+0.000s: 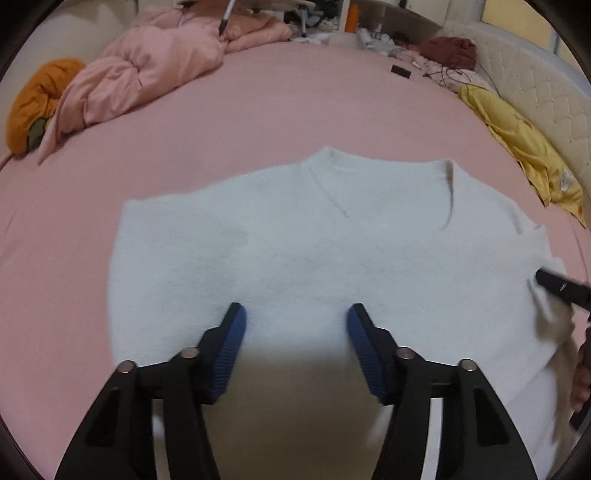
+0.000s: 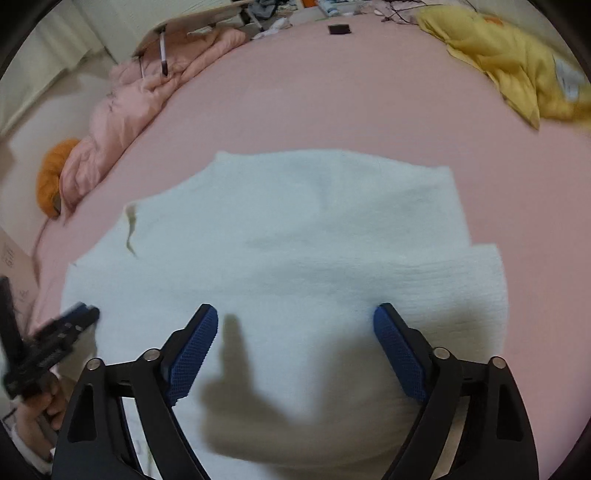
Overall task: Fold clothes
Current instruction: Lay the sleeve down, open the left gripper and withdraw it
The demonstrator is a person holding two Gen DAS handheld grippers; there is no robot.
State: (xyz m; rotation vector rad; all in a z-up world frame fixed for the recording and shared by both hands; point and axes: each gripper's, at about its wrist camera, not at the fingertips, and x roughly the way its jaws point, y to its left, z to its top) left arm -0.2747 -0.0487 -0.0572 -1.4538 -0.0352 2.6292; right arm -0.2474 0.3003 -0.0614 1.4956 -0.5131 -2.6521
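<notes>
- We see the white knit sweater (image 1: 314, 251) lying flat on the pink bedsheet (image 1: 258, 110), neckline toward 12 o'clock, with bare sheet open around its far edge and at both sides.
- At 10 to 11 o'clock the room ends at a bunched pink duvet (image 1: 147, 70) with an orange bundle (image 1: 37, 99) beside it; at 2 o'clock a crumpled yellow cloth (image 1: 524, 144) lies along the quilted cream bed edge (image 1: 535, 85). All stand well apart from the sweater.
- Our left gripper (image 1: 297, 314) hovers over the sweater's near half, its blue-padded fingers (image 1: 232, 354) spread wide with nothing between them but knit below.
- Our right gripper (image 2: 295, 315) has its fingers (image 2: 399, 354) spread wider still, over the sweater (image 2: 288, 258); its shadow falls on the cloth at 6 o'clock.
- Only the left wrist view shows the V-neck collar (image 1: 384, 173), and the right gripper's tip at 3 o'clock against a lifted fold of the sweater's side edge; we cannot tell whether it touches.
- Only the right wrist view shows the ribbed band (image 2: 476, 280) jutting out at 3 o'clock, the left gripper with a hand (image 2: 40, 402) at 8 o'clock, and a small black object (image 2: 339, 28) on the sheet at 12 o'clock.
</notes>
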